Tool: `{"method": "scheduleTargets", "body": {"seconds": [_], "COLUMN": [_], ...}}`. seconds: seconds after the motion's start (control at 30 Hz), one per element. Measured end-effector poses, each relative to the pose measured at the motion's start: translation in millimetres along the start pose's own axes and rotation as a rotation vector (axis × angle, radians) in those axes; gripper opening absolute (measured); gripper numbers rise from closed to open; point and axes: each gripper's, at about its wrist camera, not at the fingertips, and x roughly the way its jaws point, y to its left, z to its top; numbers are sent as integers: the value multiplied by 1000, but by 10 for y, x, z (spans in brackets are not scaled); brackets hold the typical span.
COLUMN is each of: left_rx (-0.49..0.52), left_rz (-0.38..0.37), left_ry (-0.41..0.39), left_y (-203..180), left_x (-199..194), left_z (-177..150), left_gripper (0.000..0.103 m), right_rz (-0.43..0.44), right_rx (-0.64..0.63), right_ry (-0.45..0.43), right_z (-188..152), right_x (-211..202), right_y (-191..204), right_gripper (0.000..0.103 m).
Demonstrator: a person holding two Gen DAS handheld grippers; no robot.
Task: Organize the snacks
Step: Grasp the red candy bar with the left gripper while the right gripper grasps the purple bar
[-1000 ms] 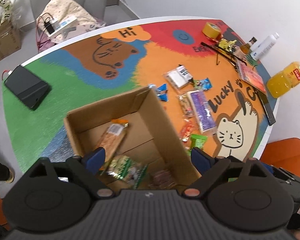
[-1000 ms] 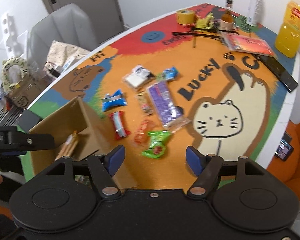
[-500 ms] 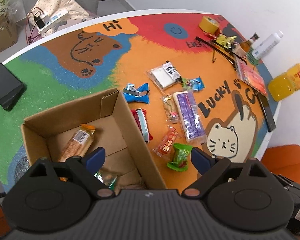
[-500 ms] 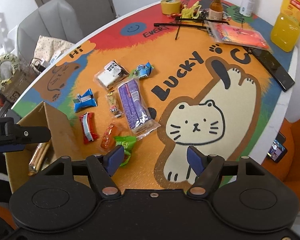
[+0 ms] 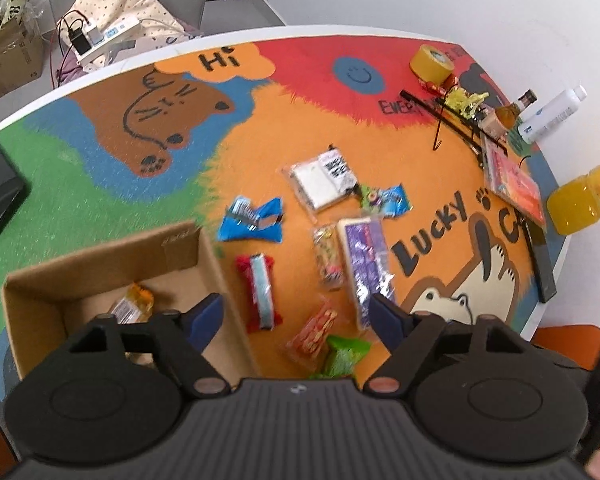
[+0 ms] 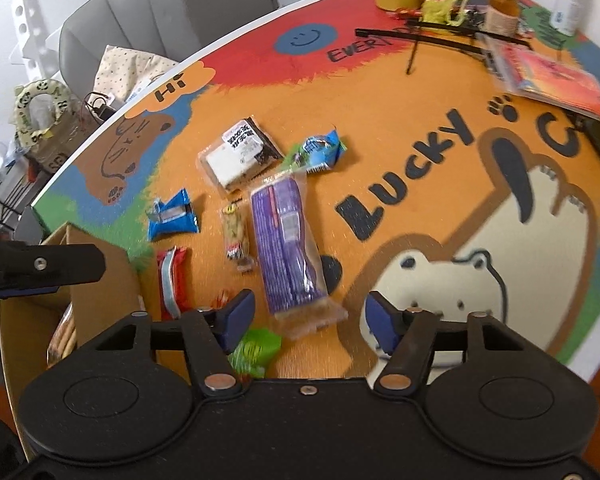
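Clearly both claws were empty and spread wide above the round desk with its cartoon-cat mat. The left claw hung over the right wall of the open brown cardboard box, its fingers well apart with nothing between them; the right claw hovered over the loose snacks, equally open.

Nearest to the right claw lay the crumpled green wrapper, partly hidden under its left finger, and the long purple packet in clear film, whose near end sat between the fingertips. To my eye that purple packet was the natural next pick. A good grasp would take it across its narrow width, near the middle, so it would not sag or swing on the way to the box.

Just beside it were the red-and-silver bar and the small yellow snack pouch, close enough that a careless descent could nudge them. Farther off sat the blue wrapper, the white-and-black packet and the small blue-green candy bag.

In the box, one orange-wrapped snack showed. The left claw would do best to clear the opening before the drop.
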Motion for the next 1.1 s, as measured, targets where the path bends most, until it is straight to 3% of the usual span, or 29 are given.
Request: {"method": "scheduleTargets", "body": {"seconds": [0.23,0.33,0.43,0.57,0.73,0.9,1.1], "left_rx": [-35,-55,-74,-99,-110,-165,-156], "left_rz": [28,51,73,118,177,297,353], "left_ry": [54,71,81,99,107,134,133], "left_y": [-125,-158,-200,-243,-318,-268,-208], "left_x": [272,398,517,701,926,1116,1172], "left_z": [134,163,186,202,228,215,208], "left_gripper": [56,56,53,47,44,43,44], "right_rz": [64,83,113,143,133,120,116], "right_rx": [-62,-92,-113,-146,-132,-122,-150], "right_ry": [65,86,117,124,137,147,161], "right_z": [159,193,216,265,342,411,455], "right_x": [299,412,509,507,463,441,446], "right_y": [-14,-8,-38,-102,-334,-550,-608], "right_gripper": [49,46,31,26,24,24,28]}}
